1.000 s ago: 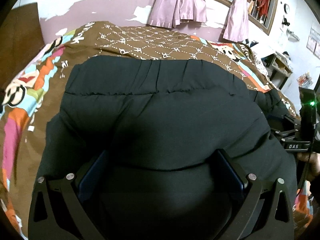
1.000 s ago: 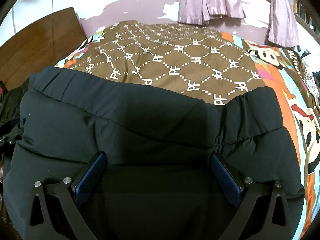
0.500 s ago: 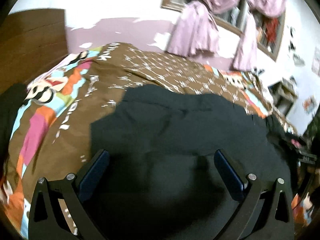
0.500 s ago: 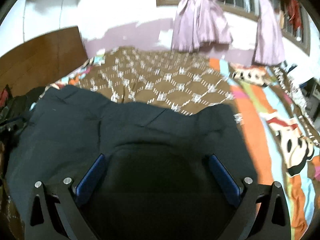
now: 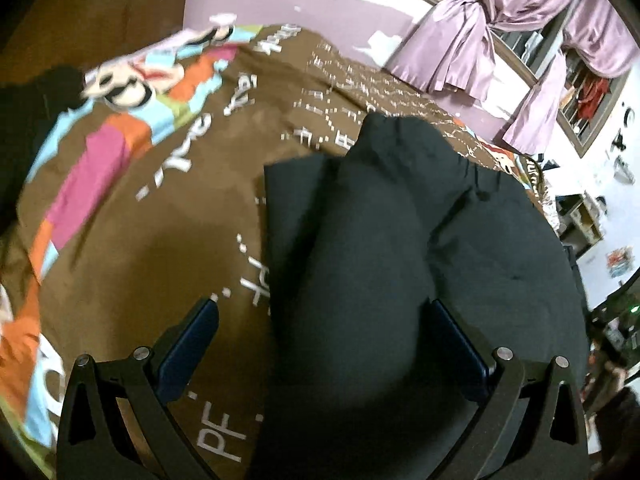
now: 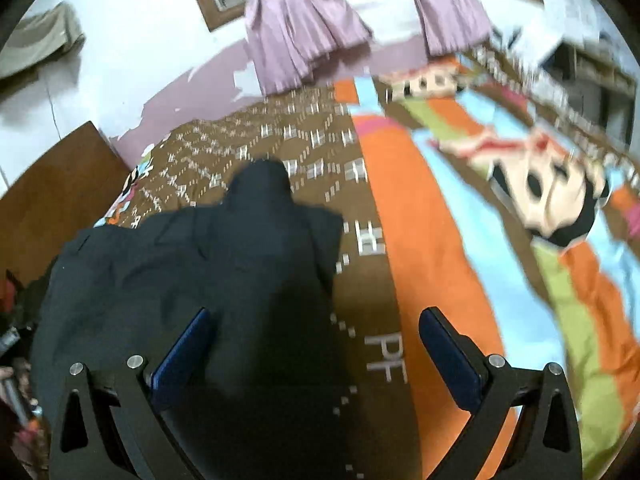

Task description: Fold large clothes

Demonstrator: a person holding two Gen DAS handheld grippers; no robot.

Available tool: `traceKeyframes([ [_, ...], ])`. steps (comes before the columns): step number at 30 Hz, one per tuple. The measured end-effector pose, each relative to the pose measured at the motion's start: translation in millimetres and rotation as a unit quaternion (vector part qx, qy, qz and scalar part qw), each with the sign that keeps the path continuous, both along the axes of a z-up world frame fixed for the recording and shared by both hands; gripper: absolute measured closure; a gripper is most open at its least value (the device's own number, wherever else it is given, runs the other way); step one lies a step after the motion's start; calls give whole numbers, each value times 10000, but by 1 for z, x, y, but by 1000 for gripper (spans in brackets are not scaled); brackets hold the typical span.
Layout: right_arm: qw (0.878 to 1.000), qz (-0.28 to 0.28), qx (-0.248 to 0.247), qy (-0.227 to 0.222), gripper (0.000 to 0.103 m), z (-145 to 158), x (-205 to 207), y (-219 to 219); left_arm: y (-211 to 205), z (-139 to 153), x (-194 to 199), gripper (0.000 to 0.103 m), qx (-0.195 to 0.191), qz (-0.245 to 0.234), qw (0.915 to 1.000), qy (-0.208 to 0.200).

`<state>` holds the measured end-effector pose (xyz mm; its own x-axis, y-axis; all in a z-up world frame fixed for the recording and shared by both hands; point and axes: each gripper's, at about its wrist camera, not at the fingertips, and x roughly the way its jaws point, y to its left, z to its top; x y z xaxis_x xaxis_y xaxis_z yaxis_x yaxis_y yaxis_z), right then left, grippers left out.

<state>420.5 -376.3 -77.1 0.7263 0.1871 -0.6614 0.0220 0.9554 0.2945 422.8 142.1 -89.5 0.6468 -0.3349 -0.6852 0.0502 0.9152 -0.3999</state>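
A dark padded jacket (image 5: 400,264) lies on a bed, on a brown patterned quilt (image 5: 168,208) with bright cartoon panels. It is bunched into a thick mound, with a puffy sleeve or folded panel running from the near edge toward the far wall.

In the left wrist view, the left tool (image 5: 322,340) has its 2 blue-padded fingers spread wide apart, holding nothing. The jacket's left edge lies between them, and the right pad (image 5: 460,344) sits against or just beside the fabric.

In the right wrist view, the right tool (image 6: 316,344) is also spread wide and grips nothing. The jacket (image 6: 208,280) fills the left half of the gap between its fingers; bare quilt (image 6: 420,248) fills the right half.

The jacket looks soft, bulky and springy, light for its size, with a smooth shell likely to slip. A pinch on a stitched seam, hem or cuff should hold better than one on puffed filling.

Compared with 1 second ago, the jacket has narrowed from a broad spread filling both views to a slimmer, folded bundle, and both tools have swung outward, showing more quilt.
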Motion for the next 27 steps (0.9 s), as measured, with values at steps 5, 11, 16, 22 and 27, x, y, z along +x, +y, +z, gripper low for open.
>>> traceKeyframes([
  [5, 9986, 53, 501, 187, 0, -21, 3, -8, 2, -9, 0, 1, -251, -127, 9996, 49],
  [11, 9956, 235, 869, 265, 0, -32, 3, -10, 13, -23, 1, 1, -914, -320, 9950, 255],
  [16, 9933, 134, 1009, 543, 0, -33, 6, -8, 13, -21, -1, 1, -899, -407, 9947, 272],
  [22, 9919, 284, 955, 787, 0, -32, 7, -1, 13, -23, 1, 1, -1107, -550, 9913, 444],
  [27, 9930, 491, 901, 585, 19, -27, -2, 14, 8, -20, -3, 1, -1089, -595, 9914, 410],
])
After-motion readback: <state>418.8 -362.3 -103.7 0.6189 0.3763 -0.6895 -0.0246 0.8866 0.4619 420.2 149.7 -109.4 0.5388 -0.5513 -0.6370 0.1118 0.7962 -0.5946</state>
